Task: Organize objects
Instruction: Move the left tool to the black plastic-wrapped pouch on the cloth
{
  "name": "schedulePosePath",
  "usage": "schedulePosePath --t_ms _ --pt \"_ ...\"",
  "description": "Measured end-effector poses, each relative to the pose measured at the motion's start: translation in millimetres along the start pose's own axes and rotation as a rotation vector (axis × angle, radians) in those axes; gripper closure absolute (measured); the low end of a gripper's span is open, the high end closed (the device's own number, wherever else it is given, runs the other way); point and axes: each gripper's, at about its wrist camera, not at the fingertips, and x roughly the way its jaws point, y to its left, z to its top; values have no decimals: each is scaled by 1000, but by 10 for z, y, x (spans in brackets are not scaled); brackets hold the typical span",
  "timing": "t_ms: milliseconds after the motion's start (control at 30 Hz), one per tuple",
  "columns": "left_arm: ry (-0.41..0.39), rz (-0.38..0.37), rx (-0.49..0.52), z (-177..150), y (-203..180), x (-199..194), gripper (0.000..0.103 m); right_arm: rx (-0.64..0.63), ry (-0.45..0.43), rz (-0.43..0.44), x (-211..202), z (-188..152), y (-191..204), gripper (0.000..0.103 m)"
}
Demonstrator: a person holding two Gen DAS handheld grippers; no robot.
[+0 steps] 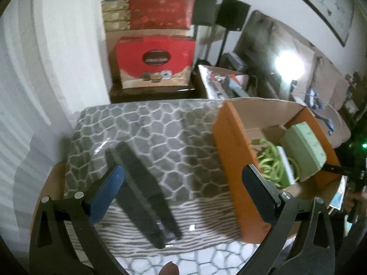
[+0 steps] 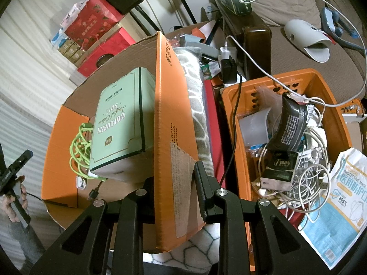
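An orange cardboard box (image 1: 231,160) stands on a grey patterned blanket (image 1: 165,133). It holds a pale green box (image 1: 302,149) and a coiled green cable (image 1: 273,162). A long black flat object (image 1: 142,192) lies on the blanket left of the box. My left gripper (image 1: 183,197) is open and empty above it. In the right wrist view my right gripper (image 2: 174,188) is shut on the orange box's side wall (image 2: 169,119), with the pale green box (image 2: 123,123) and green cable (image 2: 80,144) inside.
An orange plastic basket (image 2: 234,123) full of white cables and packets stands right of the box. A mask packet (image 2: 339,206) lies at its corner. Red gift boxes (image 1: 156,57) are stacked against the far wall. A person's hand holding a phone (image 2: 16,188) shows at left.
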Motion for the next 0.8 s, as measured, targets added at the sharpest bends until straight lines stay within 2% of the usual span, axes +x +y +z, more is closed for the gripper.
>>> schedulePosePath --t_ms 167,300,500,800 --pt "17 59 -49 -63 329 53 0 0 0 0 0 0 -1 79" --pt "60 95 -99 -156 592 148 0 0 1 -1 0 0 0 79" --pt "123 74 -208 -288 924 278 0 0 0 -1 0 1 -1 79" --pt "182 78 -254 -396 1060 530 3 0 0 -2 3 -4 -12 79"
